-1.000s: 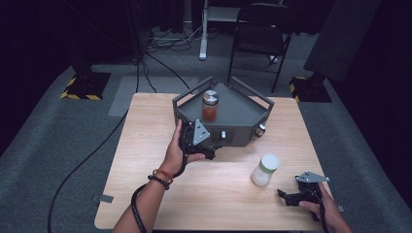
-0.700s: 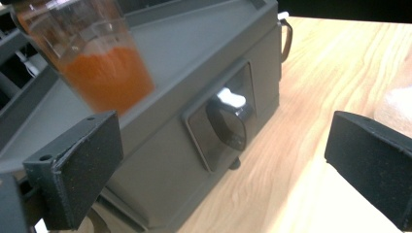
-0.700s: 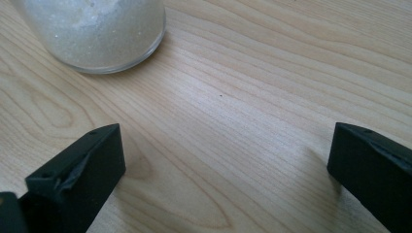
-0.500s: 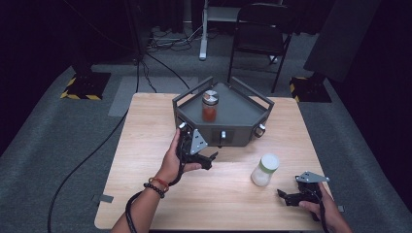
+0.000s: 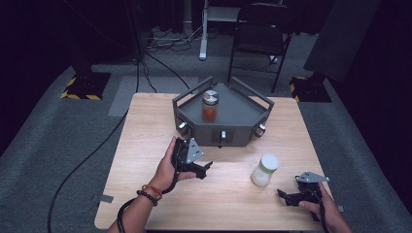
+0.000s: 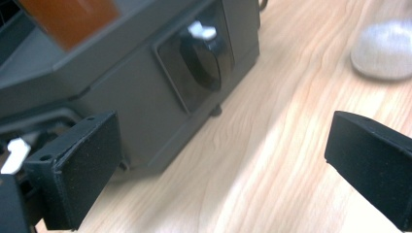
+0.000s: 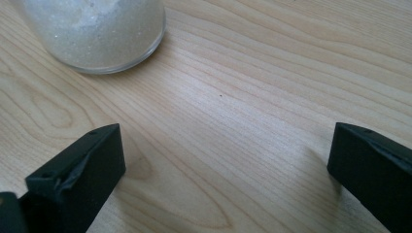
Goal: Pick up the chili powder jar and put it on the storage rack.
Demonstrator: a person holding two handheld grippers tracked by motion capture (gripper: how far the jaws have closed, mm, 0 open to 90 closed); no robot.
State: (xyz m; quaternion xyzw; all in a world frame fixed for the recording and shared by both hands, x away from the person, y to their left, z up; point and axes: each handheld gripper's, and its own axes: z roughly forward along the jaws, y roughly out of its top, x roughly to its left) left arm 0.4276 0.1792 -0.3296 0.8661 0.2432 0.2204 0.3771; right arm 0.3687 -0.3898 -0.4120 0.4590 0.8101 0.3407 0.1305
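White jar (image 7: 94, 31), ahead of right gripper's (image 7: 226, 170) spread fingers, apart

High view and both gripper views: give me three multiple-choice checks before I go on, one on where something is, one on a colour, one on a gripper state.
1. Where does the jar with the red-brown filling stand?
A. on top of the dark box
B. on the bare table beside the right gripper
C. on the floor

2. What colour is the filling of the jar on the wooden table?
A. red
B. white
C. blue

3. How do the jaws of the left gripper stand?
A. shut on a knob
B. shut on nothing
C. open, holding nothing

Answers:
1. A, the high view shows it on the box's top, inside the rails.
2. B, the right gripper view shows white grains behind the glass.
3. C, the left gripper view shows the jaws wide apart, bare table between them and the box's front knob ahead.
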